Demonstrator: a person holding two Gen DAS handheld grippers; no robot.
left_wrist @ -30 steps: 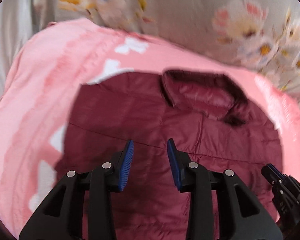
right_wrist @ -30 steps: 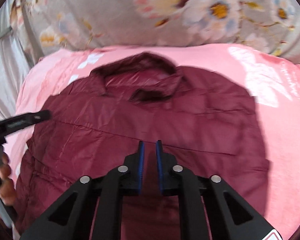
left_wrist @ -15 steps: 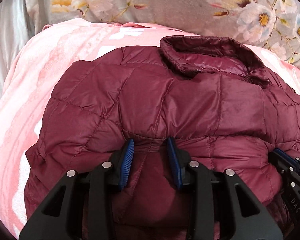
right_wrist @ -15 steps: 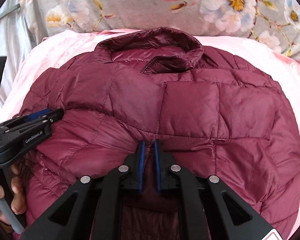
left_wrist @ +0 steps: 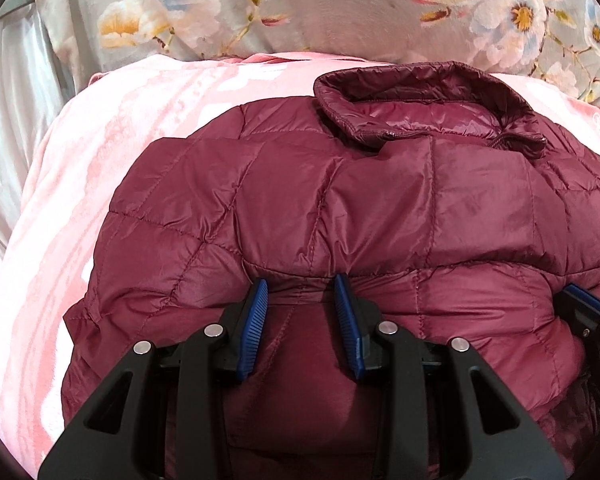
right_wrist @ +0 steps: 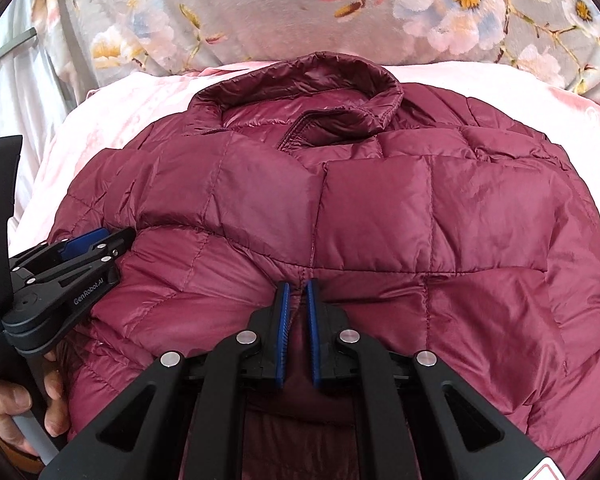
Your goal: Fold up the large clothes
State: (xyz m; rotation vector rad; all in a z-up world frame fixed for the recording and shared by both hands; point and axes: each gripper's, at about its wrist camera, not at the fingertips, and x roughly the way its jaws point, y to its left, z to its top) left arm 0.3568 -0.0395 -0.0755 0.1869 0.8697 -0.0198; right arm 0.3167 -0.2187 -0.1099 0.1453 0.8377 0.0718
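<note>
1. Maroon quilted puffer jacket [right_wrist: 372, 216] lies on pink blanket [left_wrist: 112, 128] on the bed, hem doubled up toward collar [right_wrist: 300, 92]; I judge 1 fold made, more left.
2. Left hand-held gripper [left_wrist: 300, 292] apart at the fold edge; right hand-held gripper [right_wrist: 296, 292] clamped on jacket fabric.
3. Left gripper's body reads "GenRobot.AI".

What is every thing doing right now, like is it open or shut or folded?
Puffy jacket: doubled over, bottom edge brought up near the collar.
Collar: standing up, zip partly open.
Left gripper: open, fabric between its fingers.
Right gripper: shut on the jacket.
Pink blanket: spread flat beneath.
</note>
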